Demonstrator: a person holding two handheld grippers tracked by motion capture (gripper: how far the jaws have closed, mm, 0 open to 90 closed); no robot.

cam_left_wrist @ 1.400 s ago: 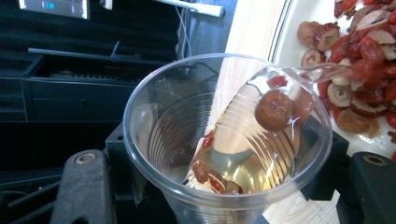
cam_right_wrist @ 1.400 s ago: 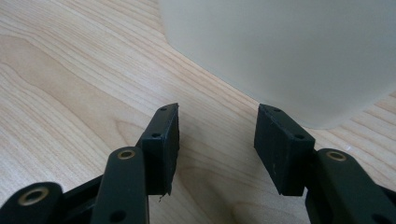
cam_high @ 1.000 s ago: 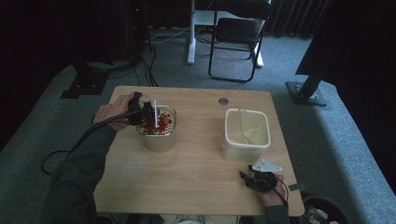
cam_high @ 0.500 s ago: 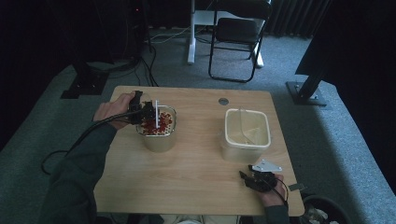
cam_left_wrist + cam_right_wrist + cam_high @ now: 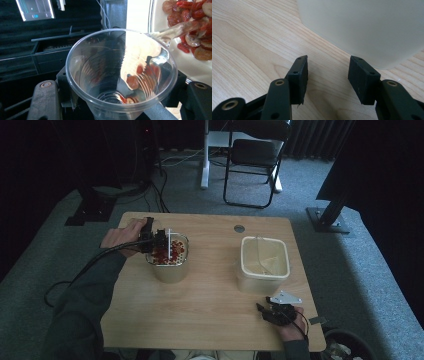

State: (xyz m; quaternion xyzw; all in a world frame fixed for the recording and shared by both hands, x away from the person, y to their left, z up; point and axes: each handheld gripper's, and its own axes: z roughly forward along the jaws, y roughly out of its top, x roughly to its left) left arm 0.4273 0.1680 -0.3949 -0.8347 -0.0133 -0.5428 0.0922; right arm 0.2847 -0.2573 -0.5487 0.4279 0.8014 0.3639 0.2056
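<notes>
My left gripper is shut on a clear plastic cup, which lies tilted between its jaws. The cup's rim touches the edge of a clear tub of red and orange dried pieces, and a few such pieces lie inside the cup. The tub's contents show at the upper right of the left gripper view. My right gripper rests low on the table near the front edge, open, with nothing between its pads. Just beyond it stands a white tub.
The white tub stands at the right of the wooden table and holds a thin utensil. A round cable hole sits near the far edge. A folding chair and stand bases are on the floor behind.
</notes>
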